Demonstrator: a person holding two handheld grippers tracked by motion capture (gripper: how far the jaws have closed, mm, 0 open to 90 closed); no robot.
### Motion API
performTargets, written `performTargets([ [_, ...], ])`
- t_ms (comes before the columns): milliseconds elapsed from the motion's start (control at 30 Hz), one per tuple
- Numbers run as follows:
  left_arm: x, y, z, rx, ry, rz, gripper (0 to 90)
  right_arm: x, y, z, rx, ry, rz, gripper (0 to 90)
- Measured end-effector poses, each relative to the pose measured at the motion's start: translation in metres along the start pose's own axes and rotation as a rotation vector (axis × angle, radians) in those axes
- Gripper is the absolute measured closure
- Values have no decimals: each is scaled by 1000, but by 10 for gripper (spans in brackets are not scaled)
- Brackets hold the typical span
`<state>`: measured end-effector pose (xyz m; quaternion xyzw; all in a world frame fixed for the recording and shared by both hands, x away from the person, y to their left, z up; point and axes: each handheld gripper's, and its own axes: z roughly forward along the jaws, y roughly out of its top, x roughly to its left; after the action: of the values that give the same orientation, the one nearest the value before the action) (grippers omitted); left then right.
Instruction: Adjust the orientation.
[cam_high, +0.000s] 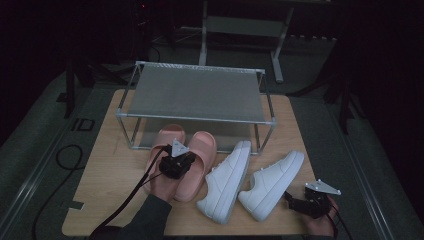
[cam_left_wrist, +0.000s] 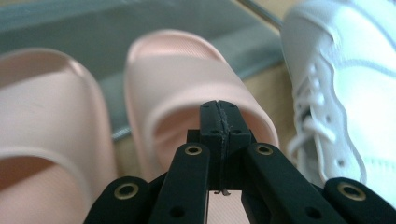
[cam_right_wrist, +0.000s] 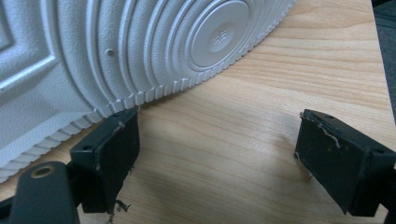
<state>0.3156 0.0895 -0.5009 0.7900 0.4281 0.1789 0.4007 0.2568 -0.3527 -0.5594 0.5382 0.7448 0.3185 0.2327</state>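
Two pink slippers (cam_high: 187, 160) and two white sneakers (cam_high: 250, 182) lie on the desk (cam_high: 107, 175), four shoes in all, plus one metal rack (cam_high: 195, 95) at the far side.

The left tongs (cam_high: 176, 165) hover over the slippers with jaws pressed together, nothing between them. In the left gripper view the right slipper (cam_left_wrist: 187, 84) lies straight ahead of the tips, the other slipper (cam_left_wrist: 42, 107) to their left, one sneaker (cam_left_wrist: 345, 93) to their right.

The right tongs (cam_high: 312, 200) sit near the desk's near right edge, jaws spread wide and empty. In the right gripper view the grey sole (cam_right_wrist: 116, 46) of the nearer sneaker lies ahead, its ribbed rim just beside the left jaw; bare wood (cam_right_wrist: 243, 140) lies between the jaws

Open desk remains left of the left tongs
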Motion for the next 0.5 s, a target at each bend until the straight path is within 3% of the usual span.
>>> performTargets([
  [67,0,-2,6,17,5,1,898,0,0,0,0,0,0,134],
  [233,10,2,20,13,-6,-92,898,0,0,0,-1,0,0,134],
  [300,14,4,24,12,8,-125,898,0,0,0,0,0,0,134],
  [367,15,5,26,9,17,-131,899,0,0,0,0,0,0,134],
  [400,15,5,28,6,55,-130,899,0,0,0,0,0,0,134],
  [433,15,5,28,6,55,-130,900,0,0,0,0,0,0,134],
  [500,15,5,26,5,97,-136,900,0,0,0,0,0,0,134],
])
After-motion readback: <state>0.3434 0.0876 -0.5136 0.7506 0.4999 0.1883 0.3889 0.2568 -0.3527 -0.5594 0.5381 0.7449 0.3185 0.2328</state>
